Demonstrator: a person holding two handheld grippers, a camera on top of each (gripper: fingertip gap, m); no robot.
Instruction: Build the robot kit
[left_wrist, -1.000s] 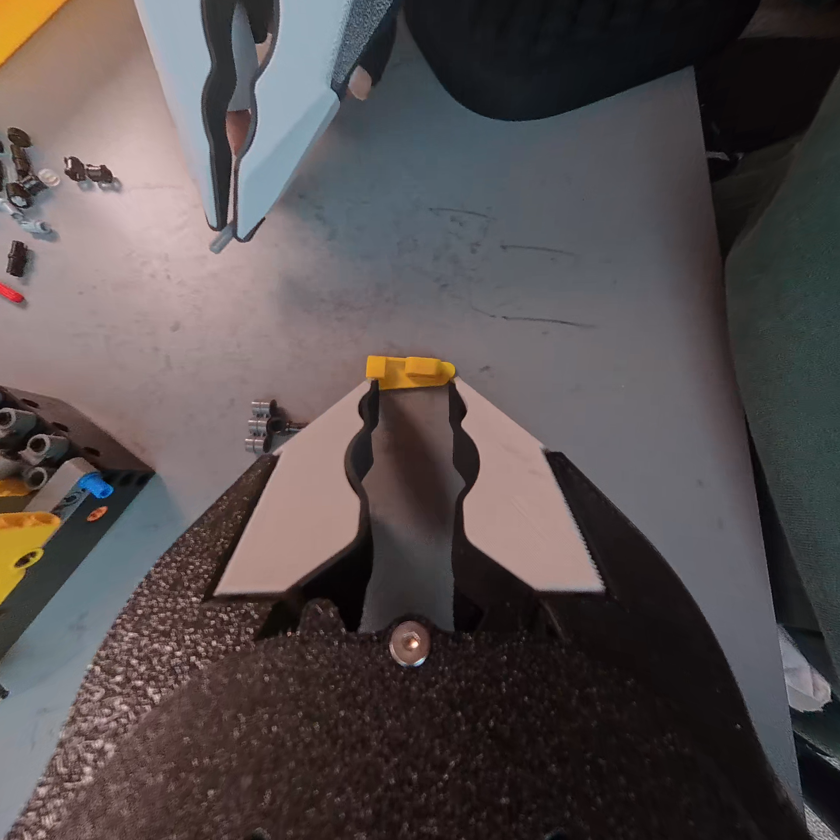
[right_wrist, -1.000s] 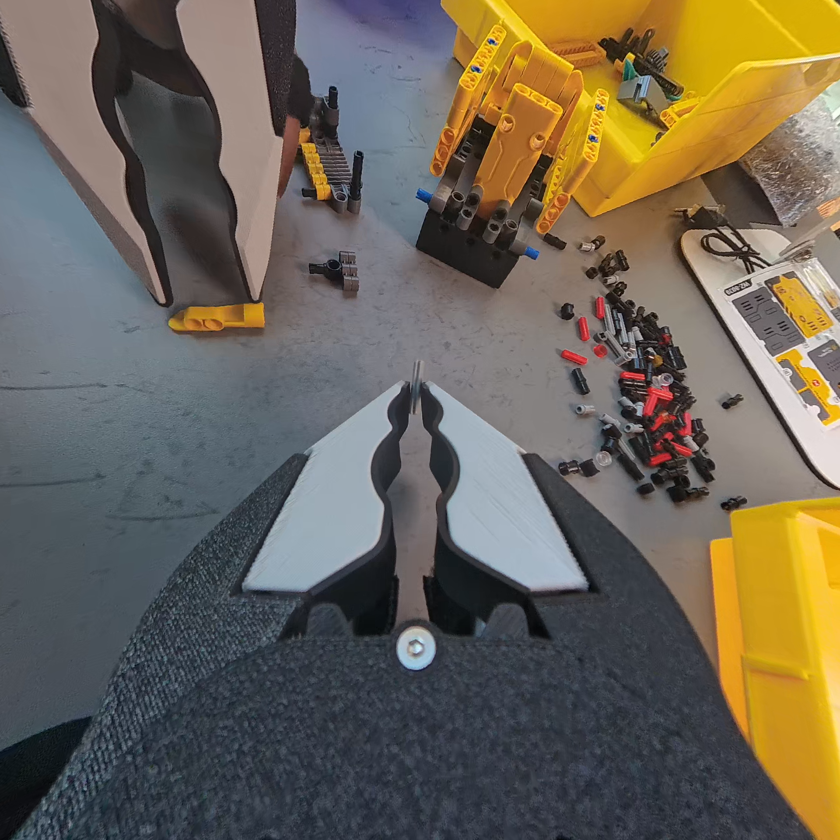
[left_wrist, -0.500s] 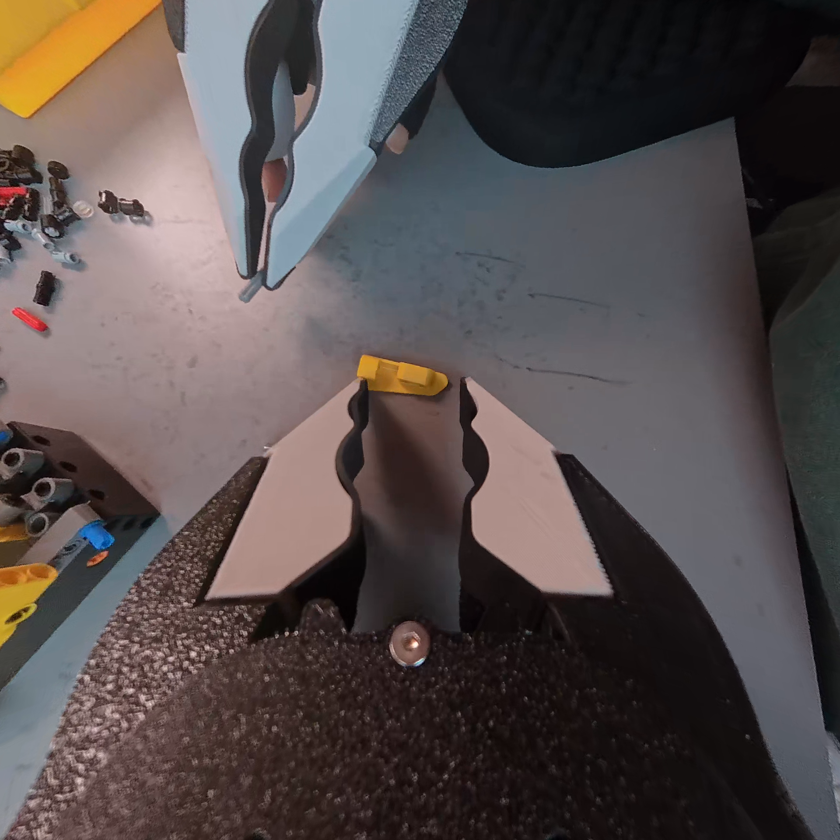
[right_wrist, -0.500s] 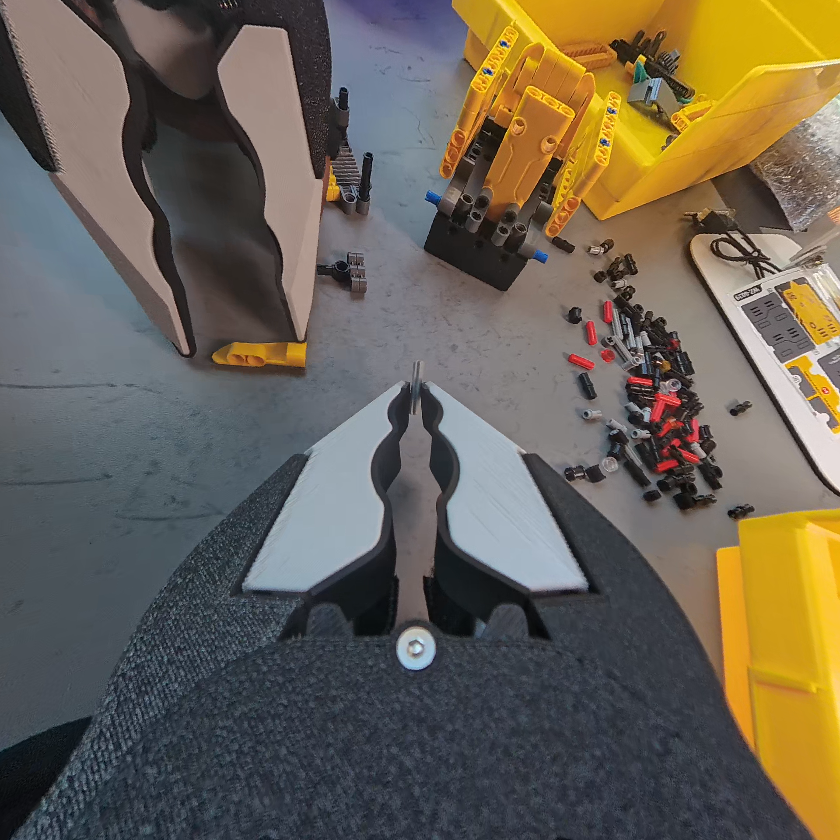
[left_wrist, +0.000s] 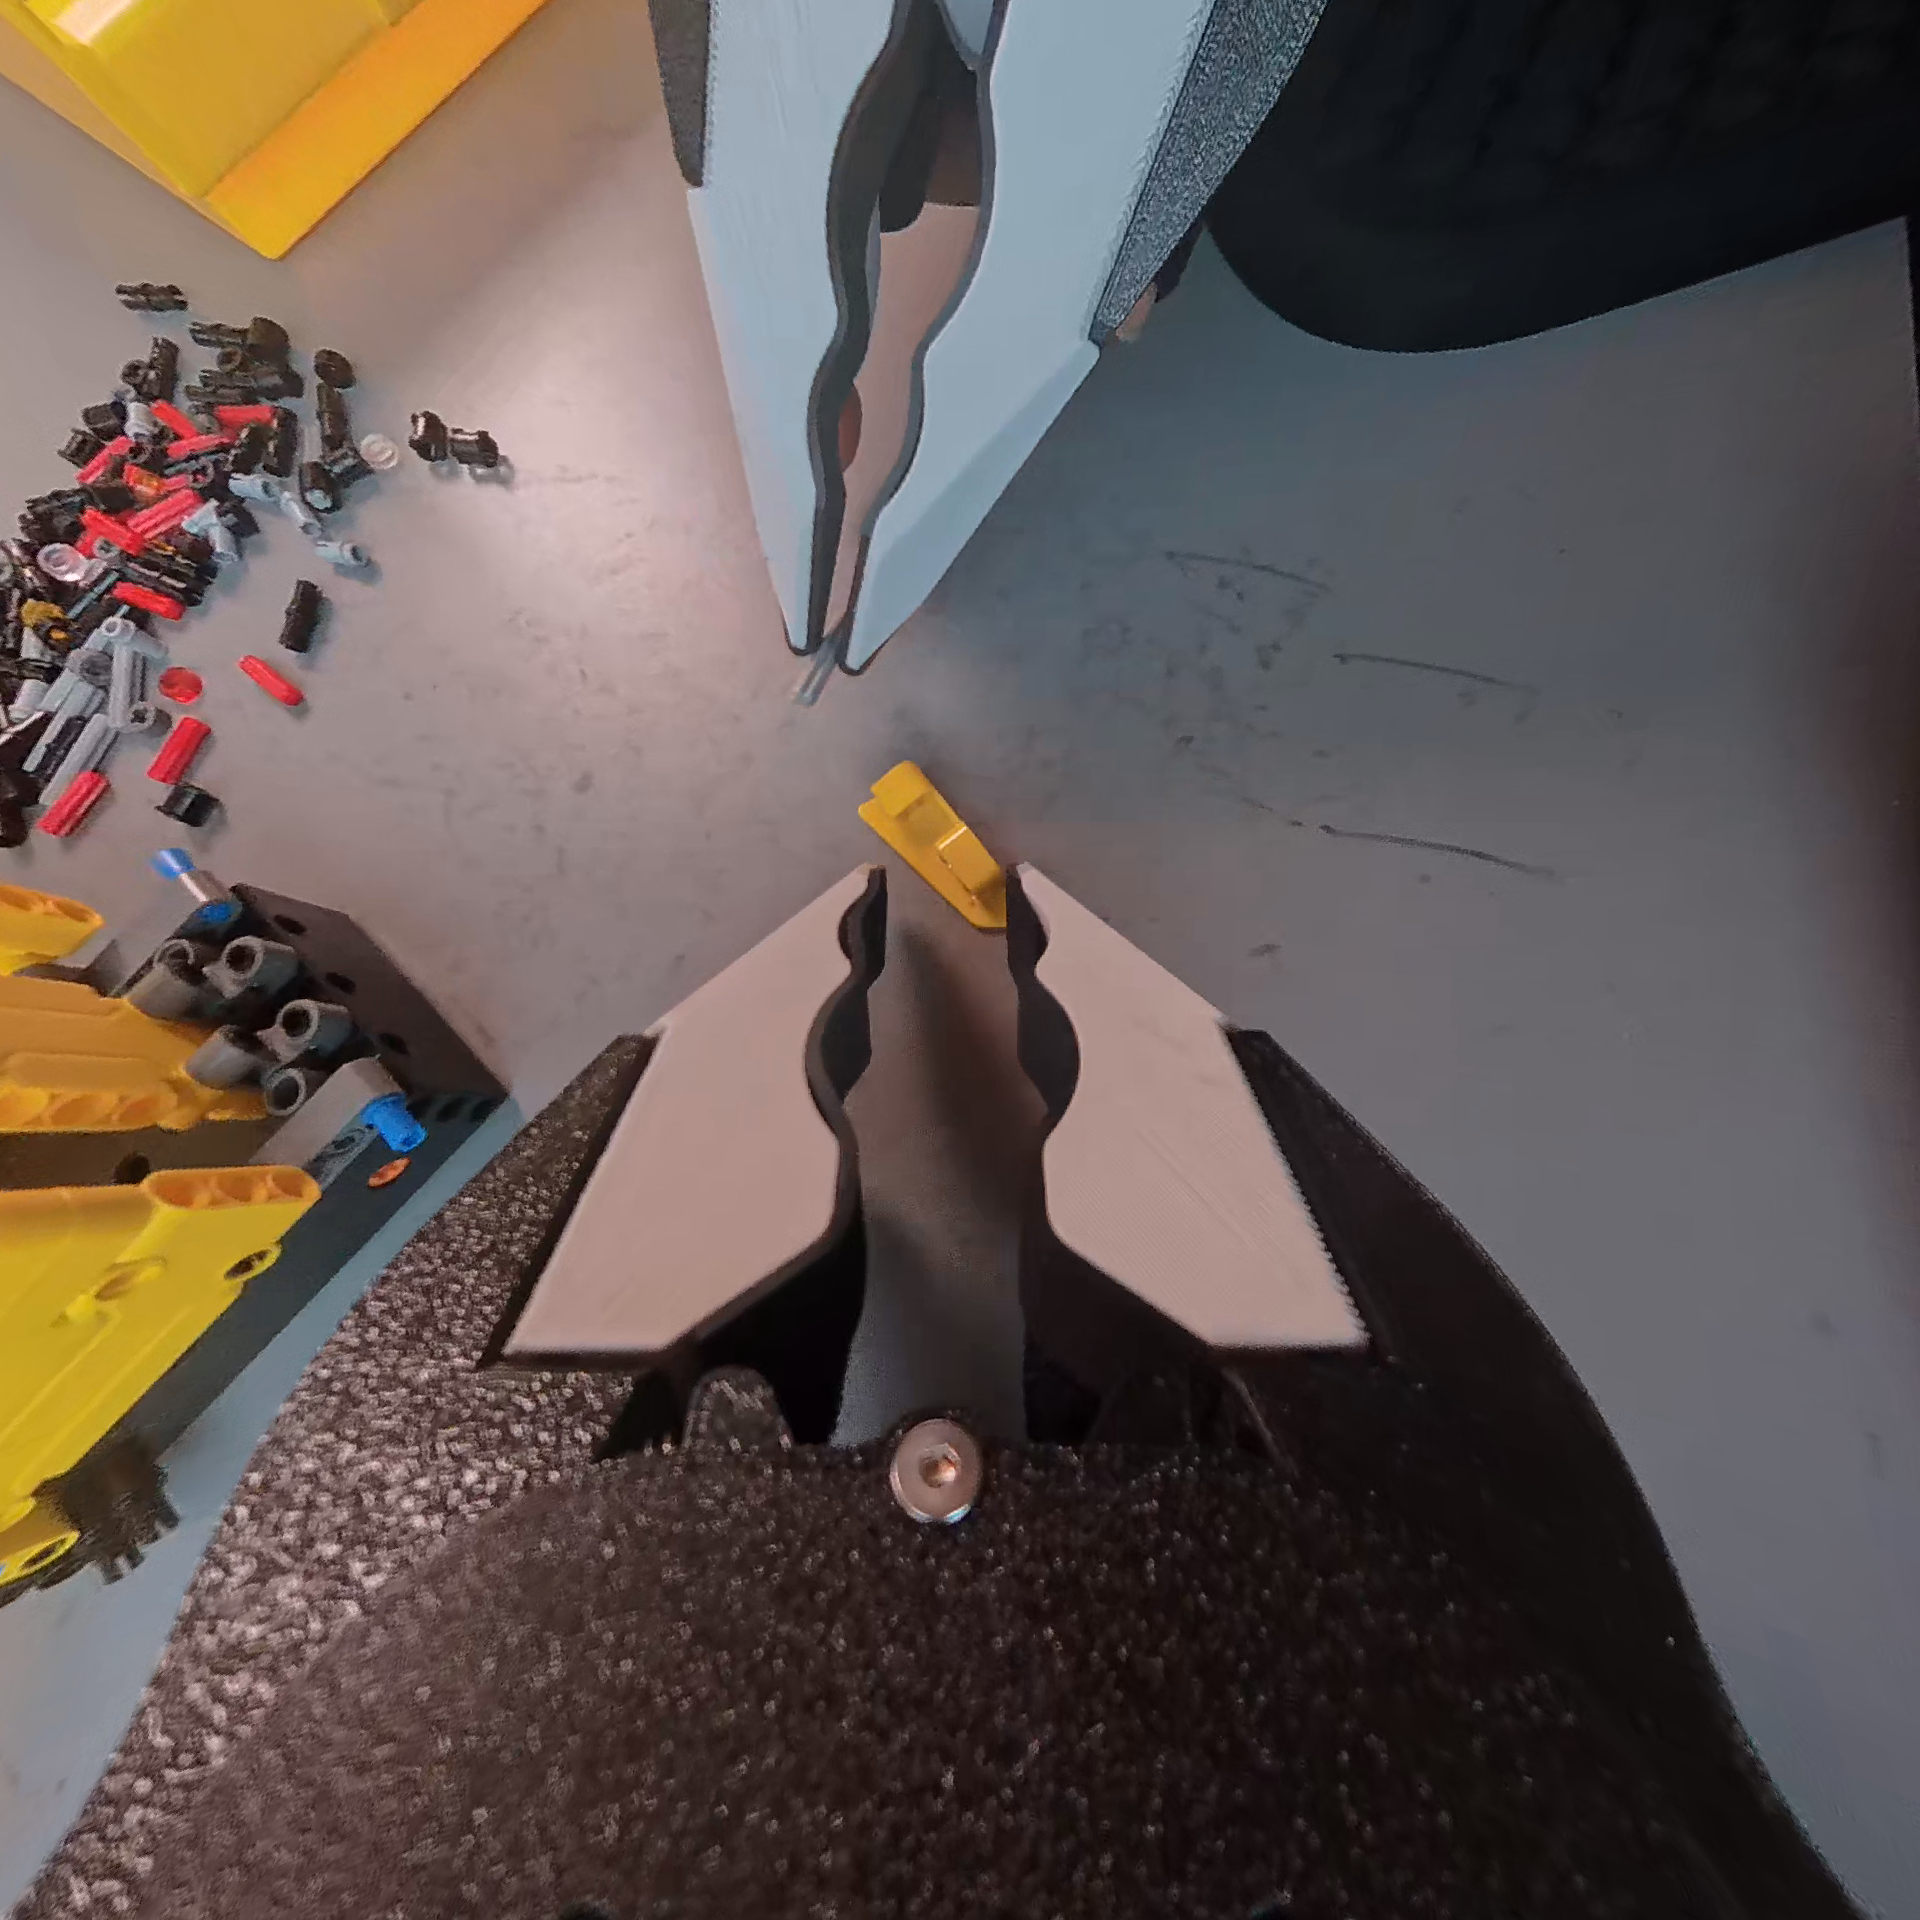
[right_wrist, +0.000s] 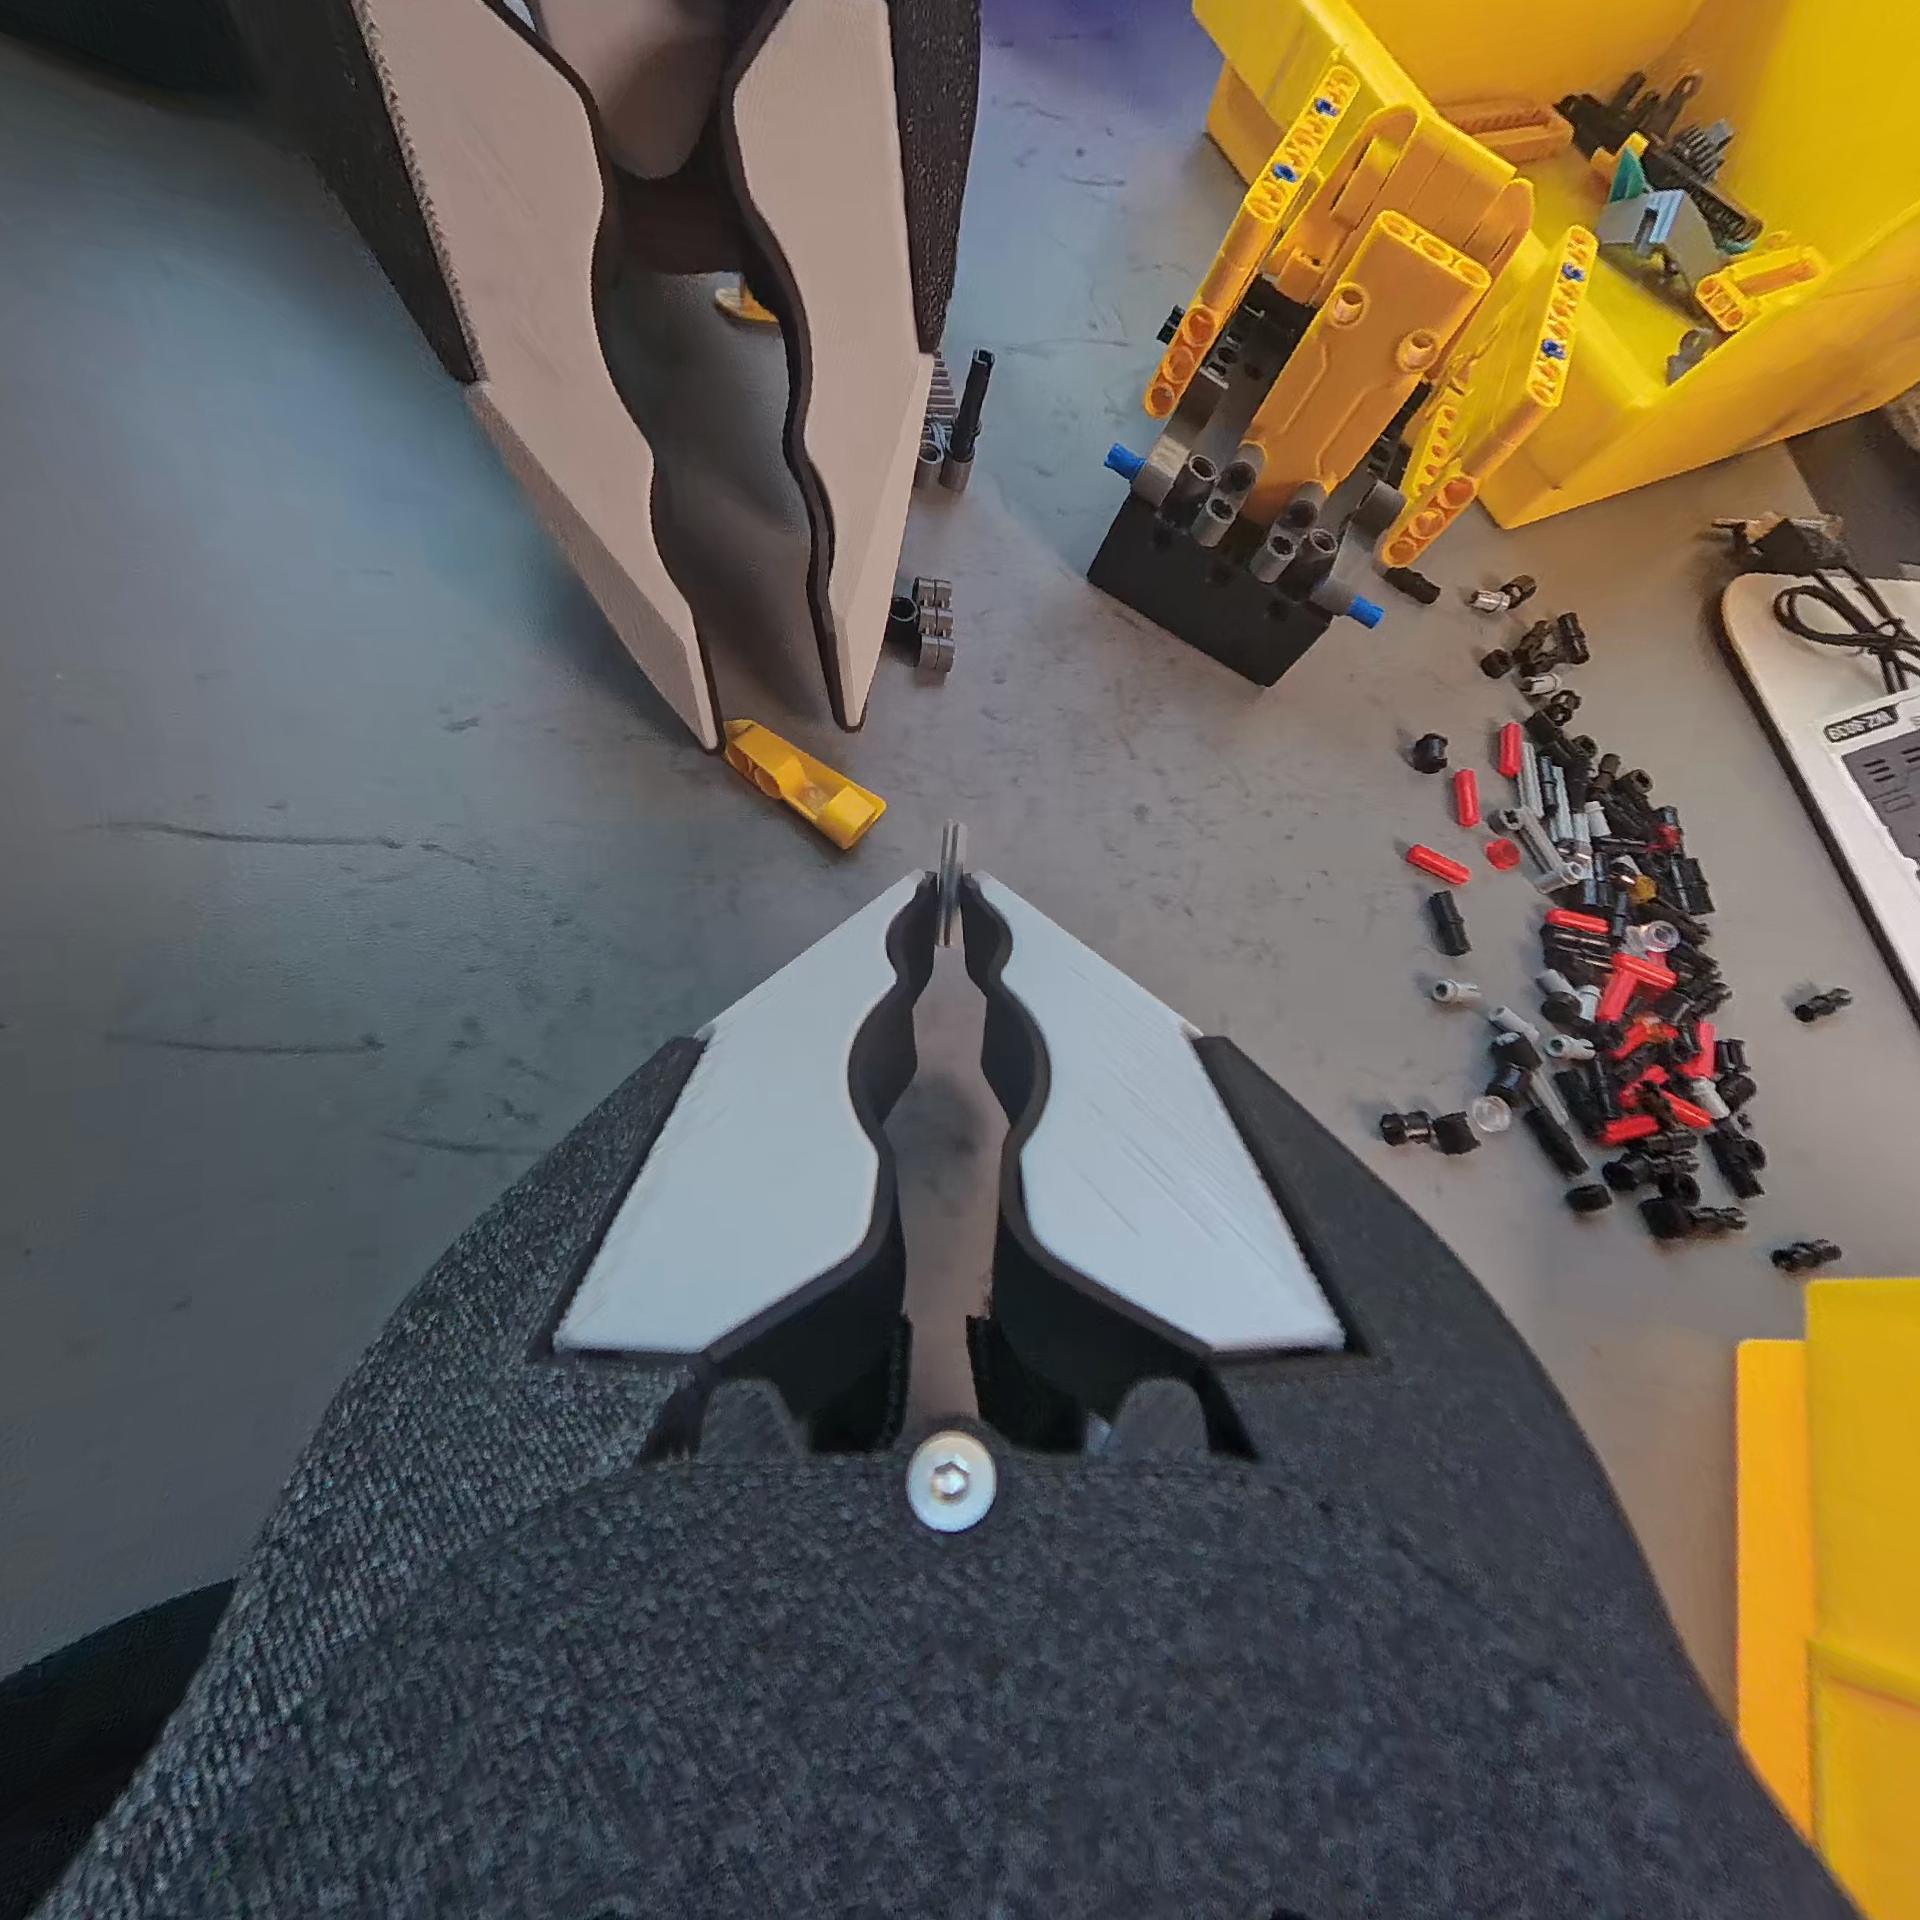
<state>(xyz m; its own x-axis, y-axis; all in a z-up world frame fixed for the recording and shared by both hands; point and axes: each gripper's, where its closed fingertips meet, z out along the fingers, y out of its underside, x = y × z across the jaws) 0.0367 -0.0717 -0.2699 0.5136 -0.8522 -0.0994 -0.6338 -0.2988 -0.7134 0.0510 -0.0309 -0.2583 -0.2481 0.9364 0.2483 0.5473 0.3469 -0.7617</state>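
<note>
1. The left tool (left_wrist: 943, 888) is open, with nothing in it. Its tips stand on the table (left_wrist: 1351, 675).
2. A yellow piece (left_wrist: 935, 844) lies flat on the table, touching one tip.
3. The right tool (right_wrist: 948, 883) is closed on a thin grey pin (right_wrist: 949, 883), near the yellow piece.
4. A pile of small red and black bits (right_wrist: 1621, 987) lies well apart, near a yellow and black model (right_wrist: 1320, 416).

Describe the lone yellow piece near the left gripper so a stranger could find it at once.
On the grey table, look past the yellow and black model to the left gripper. The small yellow piece lies flat at its fingertips, with the heap of small pins well off to one side. It is the only loose yellow part there.
</note>
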